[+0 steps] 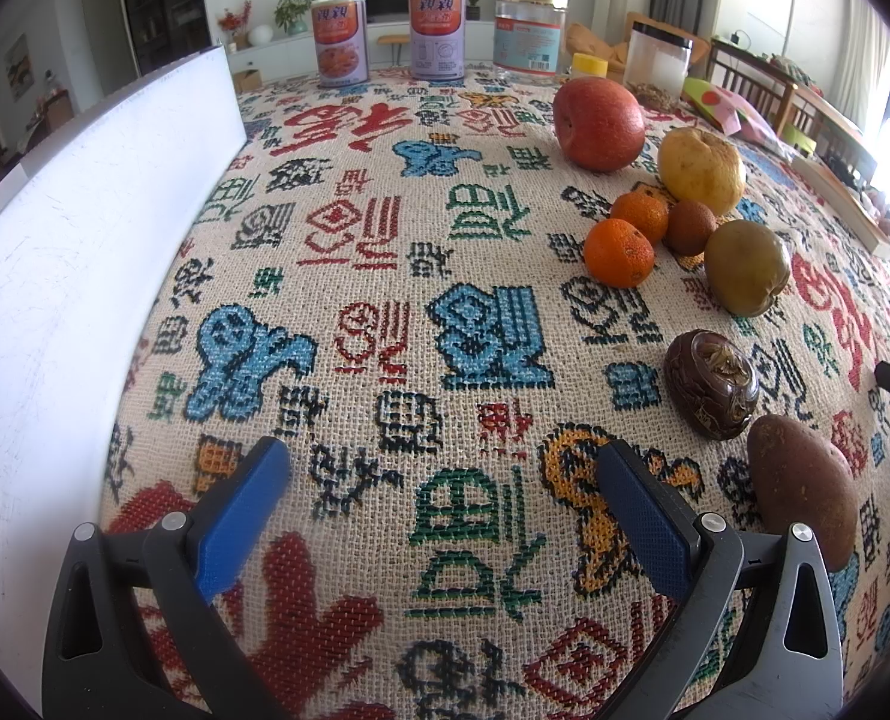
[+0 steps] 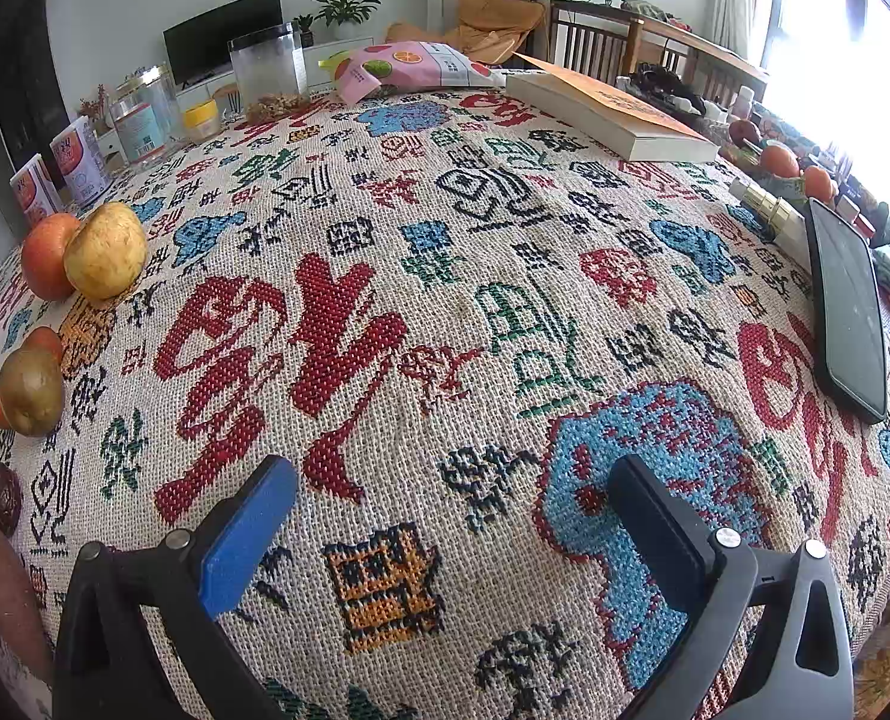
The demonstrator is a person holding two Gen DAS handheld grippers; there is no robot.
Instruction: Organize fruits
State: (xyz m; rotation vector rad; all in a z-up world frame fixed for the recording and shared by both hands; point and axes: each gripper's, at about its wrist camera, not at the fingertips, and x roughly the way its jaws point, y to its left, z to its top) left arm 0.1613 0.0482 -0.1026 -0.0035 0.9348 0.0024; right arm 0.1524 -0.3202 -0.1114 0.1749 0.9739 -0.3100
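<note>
Fruits lie in a loose row on the patterned tablecloth at the right of the left wrist view: a red apple [image 1: 598,123], a yellow pear [image 1: 701,169], two tangerines [image 1: 619,253], a small brown fruit [image 1: 689,227], a green-brown pear [image 1: 746,267], a dark carved round object [image 1: 711,383] and a brown sweet potato [image 1: 802,489]. My left gripper [image 1: 442,480] is open over bare cloth, left of the sweet potato. My right gripper [image 2: 454,495] is open too, with the apple [image 2: 46,255], yellow pear [image 2: 106,249] and green-brown pear [image 2: 31,387] far to its left.
A white board [image 1: 85,252] stands along the left. Two cans [image 1: 340,42], a glass jar [image 1: 526,33] and a plastic jar [image 1: 658,63] line the far edge. A book [image 2: 610,111], a phone [image 2: 847,306] and a snack bag [image 2: 415,69] lie at the right.
</note>
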